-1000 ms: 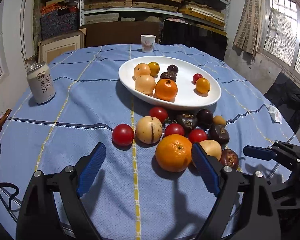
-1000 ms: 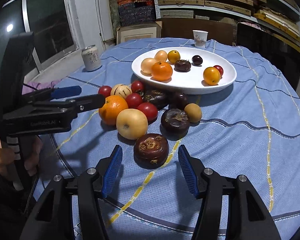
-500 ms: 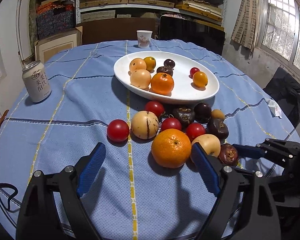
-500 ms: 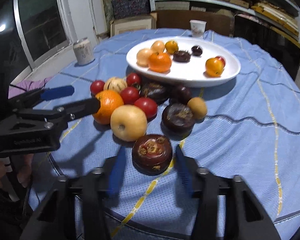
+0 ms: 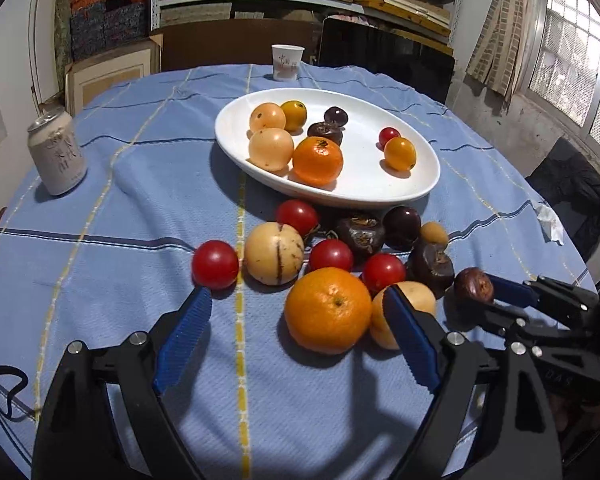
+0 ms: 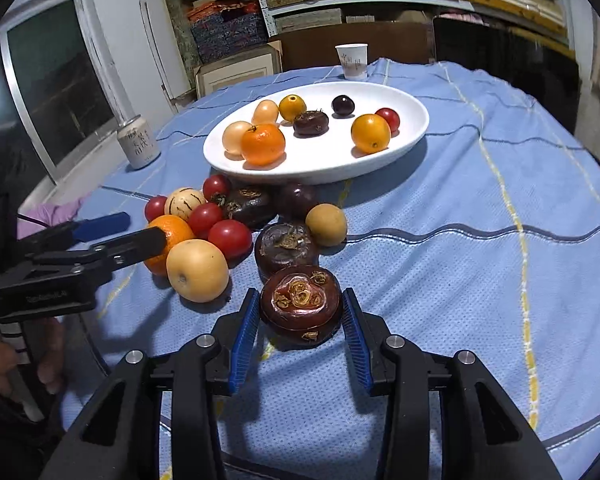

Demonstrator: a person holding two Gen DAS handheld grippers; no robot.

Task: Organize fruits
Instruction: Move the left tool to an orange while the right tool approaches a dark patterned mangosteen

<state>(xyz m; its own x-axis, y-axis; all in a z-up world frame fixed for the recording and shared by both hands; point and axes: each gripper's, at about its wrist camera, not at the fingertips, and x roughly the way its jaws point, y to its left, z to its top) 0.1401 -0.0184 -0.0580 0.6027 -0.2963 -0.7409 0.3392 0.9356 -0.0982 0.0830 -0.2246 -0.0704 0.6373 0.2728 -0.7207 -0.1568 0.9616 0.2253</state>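
Fruit pile (image 5: 340, 256) before plate (image 5: 420, 184)

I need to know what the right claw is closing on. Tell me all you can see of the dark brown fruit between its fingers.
The dark brown fruit is squat, round and glossy, reddish brown, with dried tan curled remnants on top. It sits between the blue ribbed pads of the right claw, which hug both sides. Whether it rests on the blue tablecloth is unclear. Another dark fruit lies just behind it.

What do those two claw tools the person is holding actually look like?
Both claws, left claw and right claw, are matte black plastic frames with silver screws. Each ends in two fingers lined with ribbed blue pads. Faint embossed lettering runs along the left one's body, and a bare hand grips its handle.
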